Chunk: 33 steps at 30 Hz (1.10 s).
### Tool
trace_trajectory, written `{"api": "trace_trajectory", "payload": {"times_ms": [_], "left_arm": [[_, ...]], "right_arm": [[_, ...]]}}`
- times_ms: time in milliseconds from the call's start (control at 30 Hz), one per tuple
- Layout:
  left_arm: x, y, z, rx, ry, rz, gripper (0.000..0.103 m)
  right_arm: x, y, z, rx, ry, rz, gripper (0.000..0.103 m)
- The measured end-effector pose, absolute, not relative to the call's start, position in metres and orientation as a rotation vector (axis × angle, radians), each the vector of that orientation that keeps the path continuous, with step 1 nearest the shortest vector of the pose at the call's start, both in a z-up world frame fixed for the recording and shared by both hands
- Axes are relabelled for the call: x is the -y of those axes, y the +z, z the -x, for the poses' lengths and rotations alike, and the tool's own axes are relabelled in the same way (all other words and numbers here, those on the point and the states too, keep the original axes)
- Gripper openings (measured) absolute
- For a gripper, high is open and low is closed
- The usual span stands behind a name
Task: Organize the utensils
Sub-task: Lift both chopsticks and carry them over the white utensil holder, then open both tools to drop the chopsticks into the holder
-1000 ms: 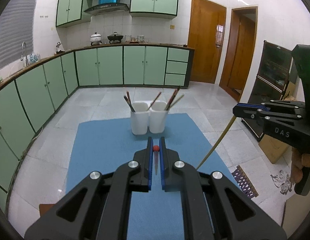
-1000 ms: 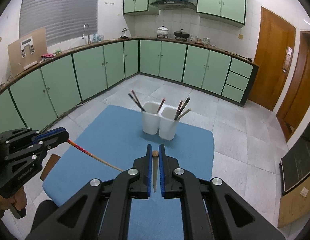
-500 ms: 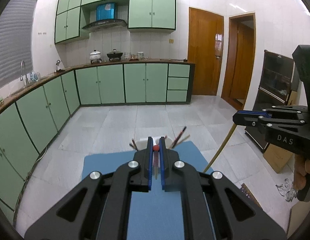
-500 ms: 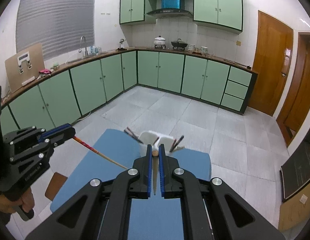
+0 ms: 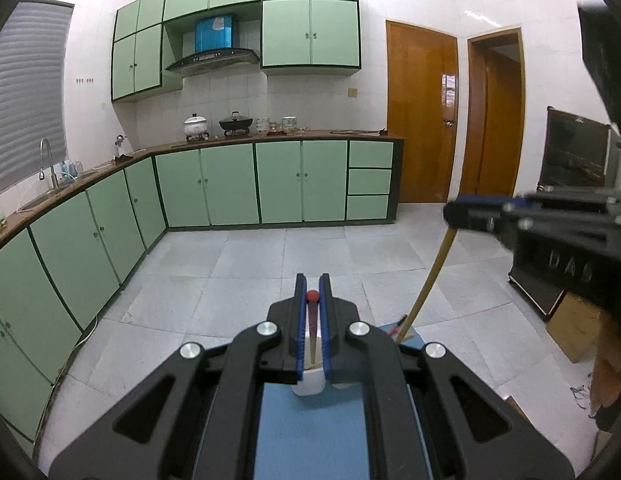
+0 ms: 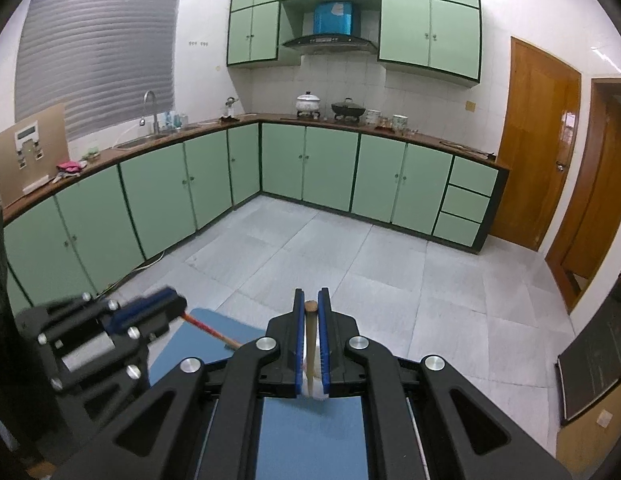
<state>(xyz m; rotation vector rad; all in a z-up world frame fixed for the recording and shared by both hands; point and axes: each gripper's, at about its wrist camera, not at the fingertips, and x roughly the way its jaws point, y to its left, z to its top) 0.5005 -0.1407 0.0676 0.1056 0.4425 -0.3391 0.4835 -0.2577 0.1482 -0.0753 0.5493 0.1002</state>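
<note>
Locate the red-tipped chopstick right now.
The red-tipped chopstick is clamped in the left claw, centre of the left wrist view, hanging down toward the white holder on the blue mat.

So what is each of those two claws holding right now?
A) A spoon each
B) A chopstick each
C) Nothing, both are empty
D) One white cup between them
B: the left gripper is shut on a red-tipped chopstick, and the right gripper is shut on a plain wooden chopstick.
</note>
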Motion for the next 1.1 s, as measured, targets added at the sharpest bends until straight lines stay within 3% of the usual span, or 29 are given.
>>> {"api": "trace_trajectory", "payload": {"times_ms": [733,867,1100], "left_arm": [[0.139,-0.033,-0.608,-0.620,-0.336,-0.064,0.006],[0.137,-0.036,-0.608,-0.629,-0.325,-0.066,0.022],[0.133,-0.025,-0.601,-0.620,-0.312,-0.063,0.031]], "right_arm": [[0.307,0.023,-0.600,-0.699,0.071,-0.068,0.007],[0.316,0.014,-0.594,-0.702,0.064,-0.085,0.013],[0.326,0.023,-0.584,-0.678,0.045,-0.092,0.014]]}}
